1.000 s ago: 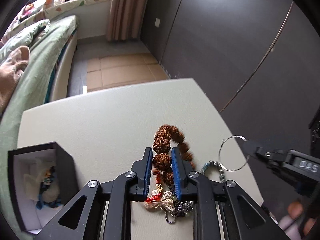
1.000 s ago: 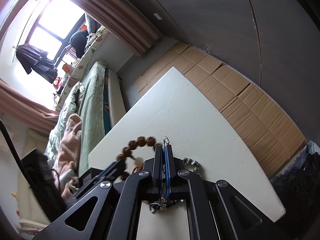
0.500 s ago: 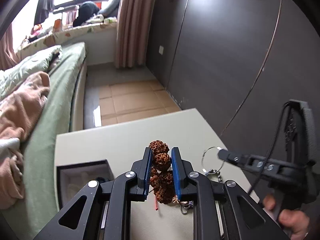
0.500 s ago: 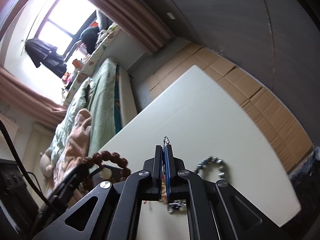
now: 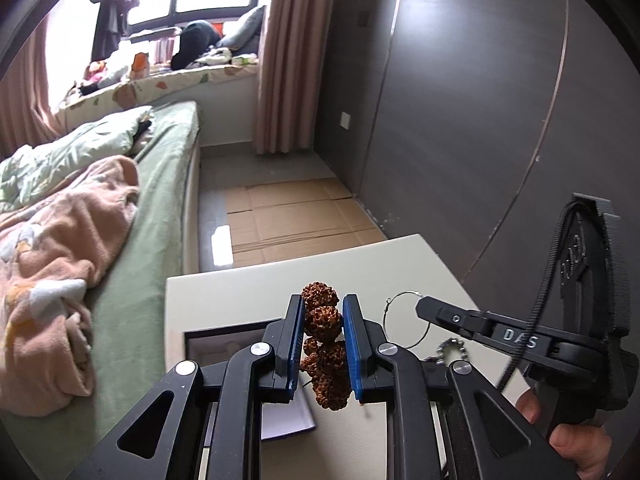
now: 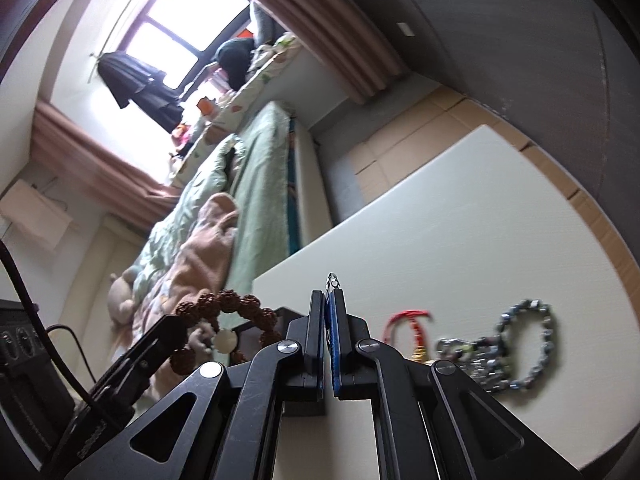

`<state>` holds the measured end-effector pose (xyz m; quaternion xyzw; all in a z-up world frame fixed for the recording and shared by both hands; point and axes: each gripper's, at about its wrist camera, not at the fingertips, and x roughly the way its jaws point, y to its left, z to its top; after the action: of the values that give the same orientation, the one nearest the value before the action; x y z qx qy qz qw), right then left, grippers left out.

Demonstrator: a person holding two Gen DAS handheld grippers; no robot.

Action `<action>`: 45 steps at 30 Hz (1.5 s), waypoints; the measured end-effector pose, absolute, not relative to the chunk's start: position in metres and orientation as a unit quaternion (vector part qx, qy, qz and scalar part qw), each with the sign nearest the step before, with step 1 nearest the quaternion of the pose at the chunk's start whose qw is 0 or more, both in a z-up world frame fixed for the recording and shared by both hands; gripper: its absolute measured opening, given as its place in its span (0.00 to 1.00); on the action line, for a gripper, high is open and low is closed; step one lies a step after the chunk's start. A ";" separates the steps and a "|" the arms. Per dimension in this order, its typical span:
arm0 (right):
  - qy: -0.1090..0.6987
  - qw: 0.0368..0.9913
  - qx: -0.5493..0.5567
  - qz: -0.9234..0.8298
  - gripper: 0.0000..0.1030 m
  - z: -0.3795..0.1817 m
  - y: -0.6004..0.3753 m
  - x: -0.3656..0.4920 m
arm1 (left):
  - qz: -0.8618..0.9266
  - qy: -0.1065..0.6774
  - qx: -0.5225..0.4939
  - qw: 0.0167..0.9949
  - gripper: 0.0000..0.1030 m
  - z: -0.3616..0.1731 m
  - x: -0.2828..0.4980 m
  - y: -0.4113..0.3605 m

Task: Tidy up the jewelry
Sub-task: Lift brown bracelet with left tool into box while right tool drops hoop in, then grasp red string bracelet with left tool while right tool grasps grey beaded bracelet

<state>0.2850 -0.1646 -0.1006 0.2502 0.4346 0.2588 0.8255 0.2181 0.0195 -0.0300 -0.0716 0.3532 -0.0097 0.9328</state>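
Left wrist view: I am holding my left gripper (image 5: 323, 322) tilted downward above the white table (image 5: 240, 292), its blue pads clamping the brown bead bracelet (image 5: 322, 318) over the black jewelry box (image 5: 224, 340). My right gripper (image 5: 420, 307), angled in from the right, is pinching a thin wire ring (image 5: 404, 320), jaws fully closed.

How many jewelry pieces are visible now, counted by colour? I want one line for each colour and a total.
Brown: 1, the seed bracelet in the left gripper
Silver: 3, the wire hoop in the right gripper, the bead bracelet, the chain
Red: 1, the cord piece
Total: 5
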 end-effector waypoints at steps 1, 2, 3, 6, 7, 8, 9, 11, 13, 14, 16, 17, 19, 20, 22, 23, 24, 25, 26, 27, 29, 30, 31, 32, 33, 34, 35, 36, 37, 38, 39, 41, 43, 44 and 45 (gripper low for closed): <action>0.432 0.825 0.248 0.264 0.04 -0.100 -0.159 0.283 | -0.007 0.354 -0.074 0.932 0.20 -0.031 0.217 0.023; 0.431 0.825 0.247 0.268 0.04 -0.099 -0.155 0.282 | -0.005 0.355 -0.076 0.932 0.20 -0.031 0.217 0.027; 0.430 0.825 0.245 0.272 0.04 -0.099 -0.151 0.282 | -0.001 0.358 -0.080 0.930 0.20 -0.033 0.217 0.032; 0.431 0.823 0.242 0.279 0.04 -0.099 -0.141 0.280 | 0.007 0.366 -0.096 0.925 0.20 -0.039 0.219 0.043; 0.433 0.823 0.240 0.280 0.04 -0.100 -0.138 0.279 | 0.008 0.369 -0.102 0.924 0.20 -0.041 0.219 0.048; 0.434 0.822 0.238 0.281 0.04 -0.100 -0.135 0.280 | 0.008 0.371 -0.108 0.922 0.20 -0.042 0.220 0.052; 0.436 0.822 0.235 0.281 0.04 -0.101 -0.132 0.279 | 0.008 0.373 -0.114 0.921 0.20 -0.043 0.220 0.055; 0.440 0.820 0.233 0.283 0.04 -0.102 -0.126 0.278 | 0.006 0.375 -0.125 0.919 0.20 -0.046 0.220 0.062; 0.442 0.819 0.231 0.284 0.04 -0.103 -0.121 0.278 | 0.006 0.375 -0.134 0.917 0.20 -0.049 0.222 0.065; 0.442 0.819 0.230 0.284 0.04 -0.103 -0.120 0.277 | 0.006 0.375 -0.136 0.917 0.20 -0.050 0.223 0.067; 0.444 0.818 0.228 0.284 0.04 -0.104 -0.117 0.278 | 0.008 0.384 -0.140 0.912 0.20 -0.055 0.227 0.070; 0.445 0.818 0.227 0.285 0.04 -0.104 -0.115 0.277 | 0.010 0.393 -0.144 0.908 0.20 -0.057 0.230 0.072; 0.446 0.818 0.226 0.285 0.04 -0.104 -0.114 0.277 | 0.011 0.410 -0.164 0.897 0.21 -0.063 0.234 0.079; 0.446 0.818 0.226 0.286 0.04 -0.104 -0.113 0.278 | 0.014 0.416 -0.176 0.892 0.22 -0.065 0.235 0.084; 0.447 0.817 0.225 0.287 0.04 -0.104 -0.112 0.278 | 0.024 0.419 -0.190 0.888 0.41 -0.067 0.235 0.092; 0.447 0.816 0.225 0.289 0.04 -0.104 -0.112 0.277 | 0.029 0.417 -0.193 0.888 0.70 -0.067 0.234 0.096; 0.447 0.816 0.224 0.291 0.04 -0.103 -0.111 0.277 | 0.034 0.411 -0.197 0.890 0.83 -0.066 0.233 0.100; 0.447 0.815 0.223 0.294 0.04 -0.103 -0.110 0.276 | 0.039 0.402 -0.200 0.893 0.91 -0.063 0.231 0.103; 0.447 0.814 0.223 0.297 0.04 -0.103 -0.109 0.277 | 0.049 0.393 -0.203 0.896 0.91 -0.060 0.228 0.107; 0.447 0.812 0.222 0.302 0.04 -0.103 -0.107 0.276 | 0.056 0.389 -0.202 0.897 0.91 -0.058 0.226 0.110; 0.448 0.808 0.222 0.313 0.04 -0.103 -0.103 0.274 | 0.067 0.383 -0.202 0.899 0.91 -0.055 0.222 0.117; 0.449 0.805 0.221 0.319 0.04 -0.103 -0.100 0.274 | 0.070 0.382 -0.204 0.898 0.91 -0.055 0.221 0.120; 0.450 0.803 0.220 0.323 0.04 -0.104 -0.099 0.274 | 0.075 0.383 -0.209 0.897 0.91 -0.055 0.220 0.125; 0.452 0.800 0.220 0.328 0.04 -0.105 -0.096 0.273 | 0.079 0.385 -0.213 0.895 0.91 -0.056 0.219 0.129; 0.454 0.797 0.221 0.332 0.04 -0.106 -0.093 0.273 | 0.084 0.386 -0.220 0.892 0.91 -0.058 0.218 0.134; 0.456 0.794 0.219 0.336 0.04 -0.107 -0.090 0.272 | 0.089 0.387 -0.223 0.890 0.91 -0.059 0.218 0.137; 0.458 0.792 0.218 0.340 0.04 -0.108 -0.086 0.271 | 0.093 0.387 -0.227 0.889 0.91 -0.060 0.217 0.140; 0.460 0.789 0.218 0.344 0.04 -0.109 -0.082 0.271 | 0.094 0.387 -0.230 0.888 0.91 -0.060 0.216 0.143; 0.463 0.785 0.219 0.349 0.04 -0.110 -0.078 0.271 | 0.095 0.386 -0.232 0.888 0.91 -0.060 0.217 0.144; 0.465 0.781 0.221 0.353 0.04 -0.112 -0.075 0.271 | 0.096 0.385 -0.234 0.887 0.91 -0.060 0.216 0.146; 0.468 0.776 0.223 0.360 0.04 -0.113 -0.071 0.272 | 0.098 0.385 -0.235 0.887 0.91 -0.060 0.216 0.147; 0.480 0.759 0.219 0.383 0.04 -0.117 -0.057 0.272 | 0.101 0.385 -0.236 0.887 0.91 -0.061 0.217 0.148; 0.497 0.746 0.211 0.390 0.17 -0.123 -0.045 0.274 | 0.105 0.388 -0.234 0.886 0.91 -0.062 0.218 0.147; 0.501 0.746 0.207 0.387 0.23 -0.125 -0.044 0.274 | 0.104 0.389 -0.230 0.886 0.91 -0.063 0.219 0.145; 0.499 0.751 0.206 0.380 0.40 -0.125 -0.046 0.274 | 0.102 0.390 -0.228 0.886 0.91 -0.063 0.219 0.144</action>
<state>0.2738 -0.0461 -0.1254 0.2062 0.4994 0.3796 0.7510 0.2190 0.1436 -0.0630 -0.2278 0.3903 0.1024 0.8862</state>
